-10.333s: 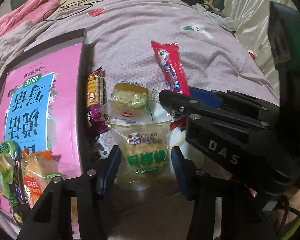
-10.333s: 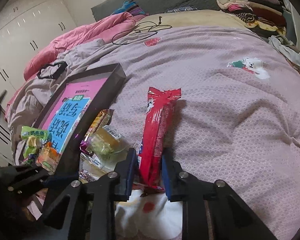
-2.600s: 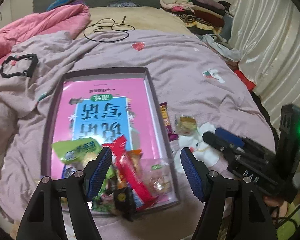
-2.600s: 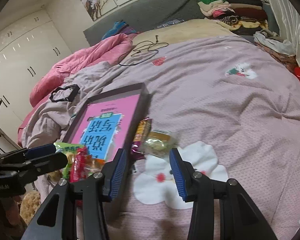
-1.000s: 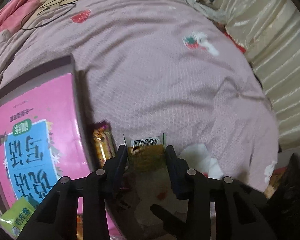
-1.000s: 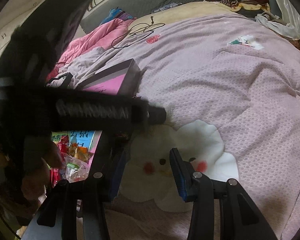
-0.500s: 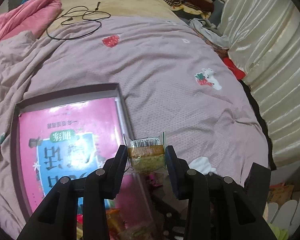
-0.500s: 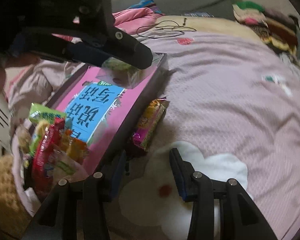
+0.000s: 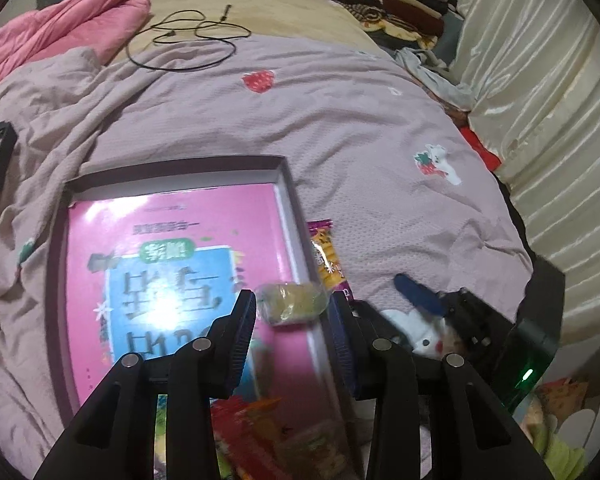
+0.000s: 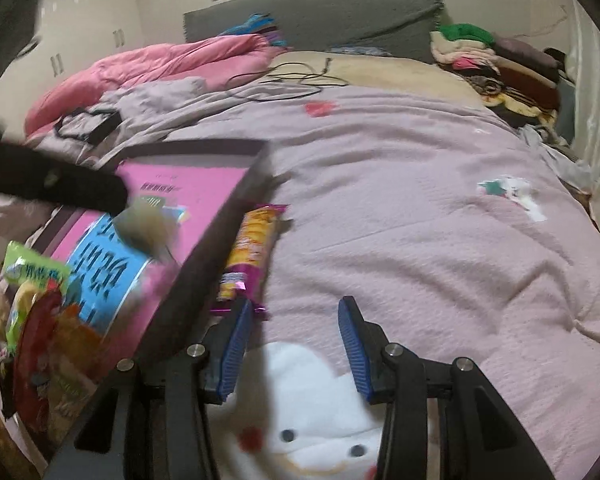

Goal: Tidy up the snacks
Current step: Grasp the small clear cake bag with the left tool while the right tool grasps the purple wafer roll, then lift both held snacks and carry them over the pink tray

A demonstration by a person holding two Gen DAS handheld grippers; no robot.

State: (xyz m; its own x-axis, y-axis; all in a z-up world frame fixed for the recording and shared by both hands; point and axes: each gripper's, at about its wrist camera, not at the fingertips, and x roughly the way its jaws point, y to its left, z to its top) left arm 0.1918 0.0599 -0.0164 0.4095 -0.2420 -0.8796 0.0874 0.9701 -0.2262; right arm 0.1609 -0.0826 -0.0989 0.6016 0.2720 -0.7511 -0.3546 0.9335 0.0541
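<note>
A lilac bedspread (image 9: 340,128) with strawberry patches spreads ahead of the tongs. Far beyond them, a black cable (image 9: 188,40) loops on a beige sheet, a pink duvet (image 10: 148,68) bunched to its left. Folded clothes (image 10: 496,60) are stacked far right.

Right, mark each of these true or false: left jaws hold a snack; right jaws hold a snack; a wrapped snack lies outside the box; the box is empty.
1. The left gripper holds a small clear-wrapped snack in its jaws. True.
2. The right gripper holds a snack. False: its jaws are open with nothing between them.
3. A purple-and-yellow snack bar lies on the bedspread beside the box. True.
4. The box is empty. False: several snack packets lie at its near end.
</note>
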